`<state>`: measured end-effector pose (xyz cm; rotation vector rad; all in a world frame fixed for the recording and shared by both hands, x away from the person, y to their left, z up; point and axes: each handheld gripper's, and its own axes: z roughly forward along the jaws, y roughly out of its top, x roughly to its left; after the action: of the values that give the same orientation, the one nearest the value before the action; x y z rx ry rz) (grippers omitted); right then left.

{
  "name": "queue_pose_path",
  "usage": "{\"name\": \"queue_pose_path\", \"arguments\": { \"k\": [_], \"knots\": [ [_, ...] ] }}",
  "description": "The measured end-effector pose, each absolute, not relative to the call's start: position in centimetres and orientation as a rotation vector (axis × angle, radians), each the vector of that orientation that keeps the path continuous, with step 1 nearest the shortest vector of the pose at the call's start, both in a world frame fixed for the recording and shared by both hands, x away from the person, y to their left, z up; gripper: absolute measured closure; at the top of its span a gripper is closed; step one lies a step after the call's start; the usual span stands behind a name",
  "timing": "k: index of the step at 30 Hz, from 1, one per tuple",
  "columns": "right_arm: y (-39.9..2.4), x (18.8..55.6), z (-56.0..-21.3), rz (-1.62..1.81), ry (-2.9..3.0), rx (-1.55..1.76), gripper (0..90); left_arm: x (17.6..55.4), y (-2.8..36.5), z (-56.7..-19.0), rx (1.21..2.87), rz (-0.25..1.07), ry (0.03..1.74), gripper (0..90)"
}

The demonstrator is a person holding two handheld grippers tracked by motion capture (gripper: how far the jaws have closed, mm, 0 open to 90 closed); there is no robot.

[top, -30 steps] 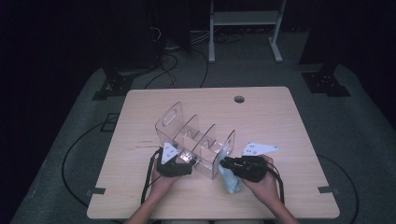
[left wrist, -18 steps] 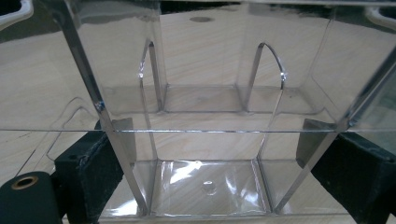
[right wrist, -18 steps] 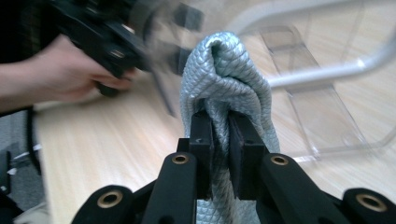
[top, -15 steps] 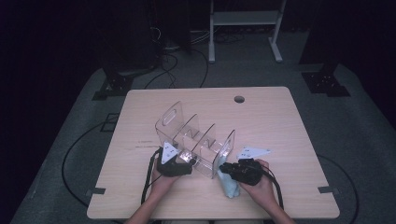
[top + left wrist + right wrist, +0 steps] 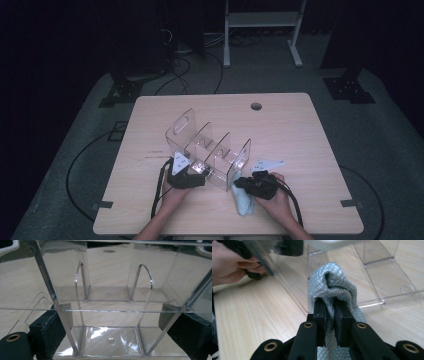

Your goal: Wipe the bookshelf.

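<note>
A clear acrylic organizer (image 5: 210,145) with several upright dividers stands on the wooden table (image 5: 300,130). My left gripper (image 5: 199,175) grips its near end. In the left gripper view the jaws of this gripper (image 5: 115,336) stand wide, and its black pads (image 5: 50,332) press on the outer walls of one compartment of the organizer (image 5: 110,292). My right gripper (image 5: 240,184) is shut on a folded light blue-grey cloth (image 5: 244,202). It holds the cloth just right of the organizer's near corner. In the right gripper view the cloth (image 5: 332,285) bulges up between the closed jaws of that gripper (image 5: 330,322).
The other hand (image 5: 234,265) shows in the right gripper view, holding the left gripper at the organizer. A round cable hole (image 5: 256,106) lies near the table's far edge. Cables trail off the near edge from both grippers. Metal frame legs (image 5: 260,30) stand on the floor beyond the table.
My right gripper has sunk toward the table and drifted slightly left with the cloth in it. The left gripper and the organizer have kept still.
</note>
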<state>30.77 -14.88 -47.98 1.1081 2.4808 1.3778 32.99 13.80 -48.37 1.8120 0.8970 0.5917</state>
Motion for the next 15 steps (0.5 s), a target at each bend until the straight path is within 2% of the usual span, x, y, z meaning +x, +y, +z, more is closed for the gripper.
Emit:
{"name": "queue_pose_path", "arguments": {
  "k": [8, 15],
  "knots": [
    [-13.7, 29.2, -47.9, 1.386, 2.524, 1.053, 80.4, 33.0, 13.9, -48.4, 1.810, 0.591, 0.897, 7.9],
    [-14.5, 29.8, -47.7, 1.417, 2.483, 1.115, 80.5, 32.9, 13.7, -48.4, 1.815, 0.585, 0.893, 7.3]
  ]
}}
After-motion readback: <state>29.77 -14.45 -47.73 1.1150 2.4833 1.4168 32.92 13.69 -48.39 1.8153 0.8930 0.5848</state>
